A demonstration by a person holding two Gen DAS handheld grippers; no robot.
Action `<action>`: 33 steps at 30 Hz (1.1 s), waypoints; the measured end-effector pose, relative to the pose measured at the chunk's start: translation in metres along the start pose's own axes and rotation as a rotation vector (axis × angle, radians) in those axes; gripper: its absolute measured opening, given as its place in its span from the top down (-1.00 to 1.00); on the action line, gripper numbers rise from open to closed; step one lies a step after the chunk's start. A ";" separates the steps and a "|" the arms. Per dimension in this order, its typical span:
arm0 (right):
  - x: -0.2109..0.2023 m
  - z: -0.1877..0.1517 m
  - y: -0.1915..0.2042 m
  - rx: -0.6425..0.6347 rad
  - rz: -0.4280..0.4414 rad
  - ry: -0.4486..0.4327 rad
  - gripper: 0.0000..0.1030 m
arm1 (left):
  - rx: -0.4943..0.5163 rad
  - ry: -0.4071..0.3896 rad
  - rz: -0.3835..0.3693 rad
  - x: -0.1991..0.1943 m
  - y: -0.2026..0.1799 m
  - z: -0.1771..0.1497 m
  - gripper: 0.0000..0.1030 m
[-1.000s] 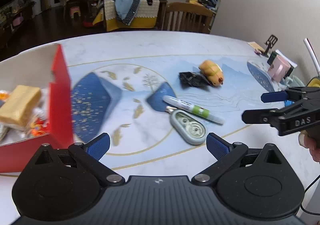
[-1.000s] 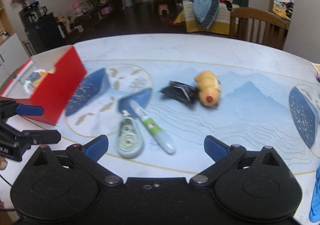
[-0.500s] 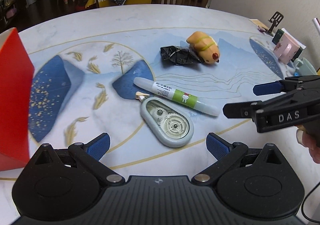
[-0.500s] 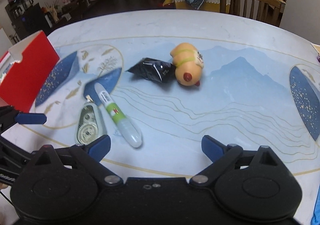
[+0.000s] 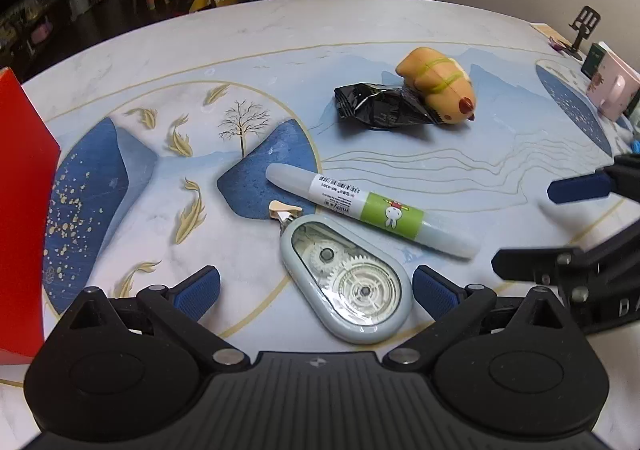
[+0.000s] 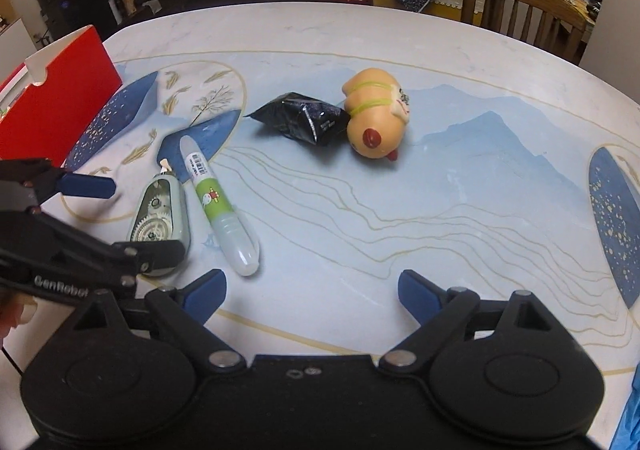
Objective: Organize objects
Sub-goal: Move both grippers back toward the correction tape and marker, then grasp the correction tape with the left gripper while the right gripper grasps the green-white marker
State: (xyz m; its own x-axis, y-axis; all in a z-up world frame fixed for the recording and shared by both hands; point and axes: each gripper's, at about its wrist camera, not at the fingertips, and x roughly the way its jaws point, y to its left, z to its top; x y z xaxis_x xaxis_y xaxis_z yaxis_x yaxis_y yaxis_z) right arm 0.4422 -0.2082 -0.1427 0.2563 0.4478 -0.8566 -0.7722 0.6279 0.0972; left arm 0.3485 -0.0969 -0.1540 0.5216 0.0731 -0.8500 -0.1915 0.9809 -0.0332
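**Left gripper closing in on the correction tape**

The correction tape dispenser [image 5: 347, 279] is lying flat on the table [image 5: 360, 34], touching the glue pen [image 5: 370, 211], with the red box [image 5: 22, 218] well off to the left. It is looking light, rigid and smooth-shelled, so gripping across its 2 long flat sides seems safest. The left gripper [image 5: 316, 290] is hovering spread wide, its pads flanking the dispenser without touching. The right gripper [image 6: 311, 292] has just been narrowing slightly, yet is gaping over bare table, holding nothing.
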 end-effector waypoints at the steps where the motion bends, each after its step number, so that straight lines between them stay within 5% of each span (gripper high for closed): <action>1: 0.001 0.000 0.001 -0.007 0.000 0.001 -0.79 | -0.001 0.005 -0.001 0.001 0.000 0.001 -1.00; 17: 0.030 0.019 0.035 -0.130 0.009 -0.008 -0.55 | 0.013 0.026 0.075 0.005 0.053 0.003 -1.00; 25: 0.033 0.021 0.055 -0.181 0.006 -0.044 -0.16 | -0.011 0.016 0.091 0.004 0.060 0.001 -0.96; 31: 0.032 0.018 0.065 -0.196 0.018 -0.059 0.05 | -0.018 -0.009 0.058 -0.002 0.057 0.001 -0.42; 33: 0.031 0.017 0.068 -0.198 0.018 -0.062 0.33 | -0.007 -0.010 0.052 -0.004 0.056 0.002 -0.14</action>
State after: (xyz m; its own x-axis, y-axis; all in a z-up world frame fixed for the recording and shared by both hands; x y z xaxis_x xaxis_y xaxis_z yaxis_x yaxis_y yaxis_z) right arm 0.4076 -0.1402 -0.1541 0.2718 0.5004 -0.8220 -0.8749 0.4842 0.0055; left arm 0.3374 -0.0422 -0.1515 0.5192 0.1254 -0.8454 -0.2246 0.9744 0.0066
